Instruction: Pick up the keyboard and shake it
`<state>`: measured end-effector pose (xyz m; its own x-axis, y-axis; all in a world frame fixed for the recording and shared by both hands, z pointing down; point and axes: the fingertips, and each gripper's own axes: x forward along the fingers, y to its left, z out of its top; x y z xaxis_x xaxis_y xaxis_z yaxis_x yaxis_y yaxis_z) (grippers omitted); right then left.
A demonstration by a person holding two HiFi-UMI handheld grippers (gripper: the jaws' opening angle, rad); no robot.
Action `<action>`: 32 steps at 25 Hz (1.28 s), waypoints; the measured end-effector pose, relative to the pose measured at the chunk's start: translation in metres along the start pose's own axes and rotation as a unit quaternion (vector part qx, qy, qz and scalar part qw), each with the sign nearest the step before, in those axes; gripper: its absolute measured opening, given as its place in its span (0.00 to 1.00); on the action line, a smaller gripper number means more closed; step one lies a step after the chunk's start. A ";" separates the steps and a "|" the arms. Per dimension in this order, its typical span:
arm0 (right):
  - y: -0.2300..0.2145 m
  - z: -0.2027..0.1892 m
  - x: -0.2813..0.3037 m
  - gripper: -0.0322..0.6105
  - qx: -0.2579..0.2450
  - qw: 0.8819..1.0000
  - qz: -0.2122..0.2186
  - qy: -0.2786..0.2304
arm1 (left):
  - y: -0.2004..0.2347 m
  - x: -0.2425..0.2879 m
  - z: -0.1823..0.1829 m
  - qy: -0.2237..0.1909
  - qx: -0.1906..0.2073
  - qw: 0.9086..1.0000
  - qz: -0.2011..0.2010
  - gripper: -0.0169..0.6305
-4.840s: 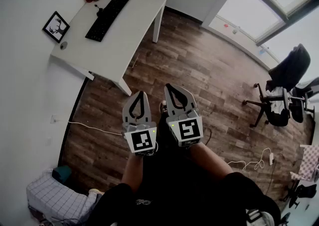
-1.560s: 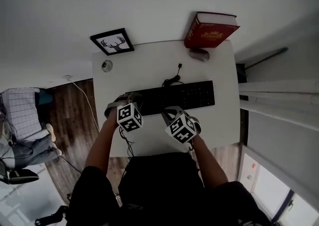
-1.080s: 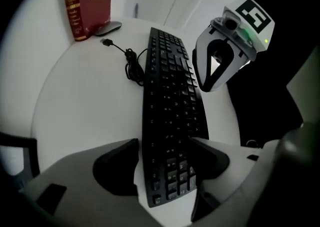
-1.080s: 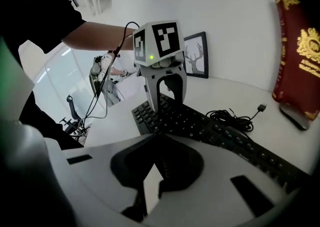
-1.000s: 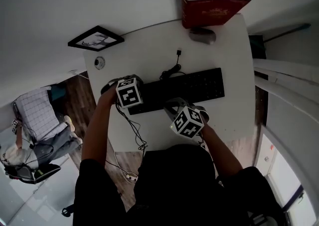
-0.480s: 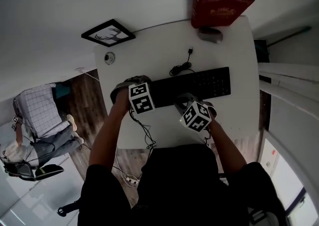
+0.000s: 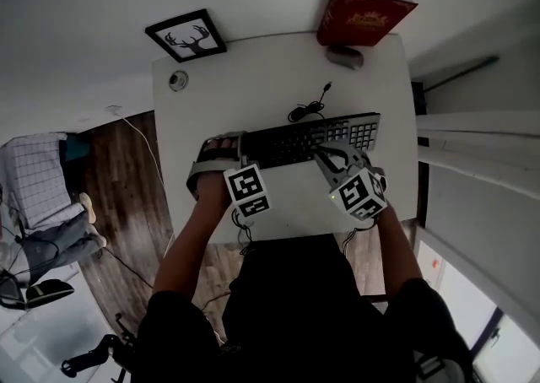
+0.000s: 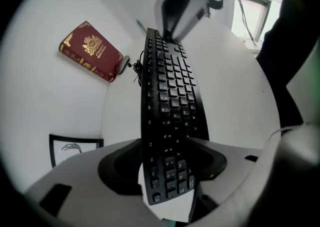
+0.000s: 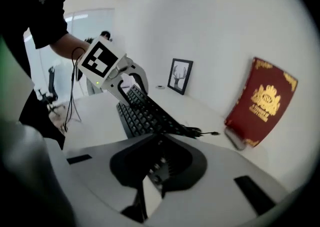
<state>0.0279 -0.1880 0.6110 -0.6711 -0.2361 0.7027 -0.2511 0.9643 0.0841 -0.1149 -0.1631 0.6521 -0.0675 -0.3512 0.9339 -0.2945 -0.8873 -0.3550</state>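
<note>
On the white desk (image 7: 253, 78) by the wall, the big change is the black keyboard (image 7: 295, 141) — a moment ago it lay flat on the top, and now it is up in the air and tilted, held at both ends just above the desk. The left gripper (image 7: 224, 146) has the left end. Its jaws have just been closing in, and now they stand fairly wide apart with the thick end of the keyboard squeezed between them; the left gripper view shows the keys running right through the gap. The right gripper (image 7: 334, 153) has the other end. Its jaws are almost together, pinching the thin edge there, as the right gripper view shows. Both hands sit higher than they did half a second ago. So the picking-up part looks done, and what is left is the shaking. The thin black cable (image 7: 308, 109) hangs from the back of the keyboard and curls on the desk — its end lies loose there, so it will likely swing about when the shaking starts, and it could flick toward the red book (image 7: 364, 12) leaning on the wall.
</note>
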 end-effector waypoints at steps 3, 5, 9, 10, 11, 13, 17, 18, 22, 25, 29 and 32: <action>-0.050 -0.006 -0.024 0.17 -0.124 0.989 -0.009 0.078 | -0.002 -0.005 0.003 0.004 0.008 0.998 0.058 0.42; -0.069 -0.035 -0.028 0.28 -0.201 0.964 0.042 0.167 | -0.007 -0.011 0.003 0.010 0.021 0.995 0.095 0.42; -0.066 -0.063 -0.035 0.49 -0.232 0.921 0.167 0.264 | -0.021 -0.024 0.002 0.009 0.038 0.989 0.144 0.42; -0.063 -0.061 -0.032 0.49 -0.227 0.918 0.186 0.266 | -0.023 -0.026 0.002 0.007 0.037 0.988 0.151 0.42; -0.058 -0.061 -0.027 0.49 -0.225 0.914 0.203 0.269 | -0.025 -0.028 0.002 0.005 0.035 0.987 0.157 0.42; -0.047 -0.067 -0.013 0.49 -0.227 0.905 0.228 0.280 | -0.027 -0.030 0.003 0.002 0.036 0.986 0.165 0.42; -0.033 -0.089 0.005 0.39 -0.257 0.869 0.267 0.328 | -0.028 -0.029 0.003 -0.006 0.042 0.986 0.163 0.42; -0.030 -0.092 0.004 0.31 -0.261 0.861 0.277 0.337 | -0.028 -0.030 0.004 -0.012 0.035 0.987 0.159 0.42; -0.024 -0.093 -0.004 0.28 -0.264 0.863 0.275 0.332 | -0.025 -0.047 -0.003 -0.069 -0.035 0.988 0.133 0.33; -0.023 -0.095 -0.006 0.27 -0.272 0.866 0.259 0.329 | -0.030 -0.060 -0.025 -0.082 -0.079 0.993 0.034 0.35; -0.017 -0.097 -0.011 0.25 -0.282 0.870 0.232 0.330 | -0.056 -0.062 -0.017 -0.100 -0.033 0.988 -0.115 0.57; -0.010 -0.097 -0.017 0.19 -0.284 0.874 0.220 0.326 | -0.051 -0.045 -0.008 -0.077 0.012 0.993 -0.085 0.57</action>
<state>0.1095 -0.1818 0.6662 -0.0285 0.1138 0.9931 0.4428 0.8921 -0.0895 -0.1048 -0.0996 0.6290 0.1290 -0.2359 0.9632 -0.2654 -0.9441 -0.1957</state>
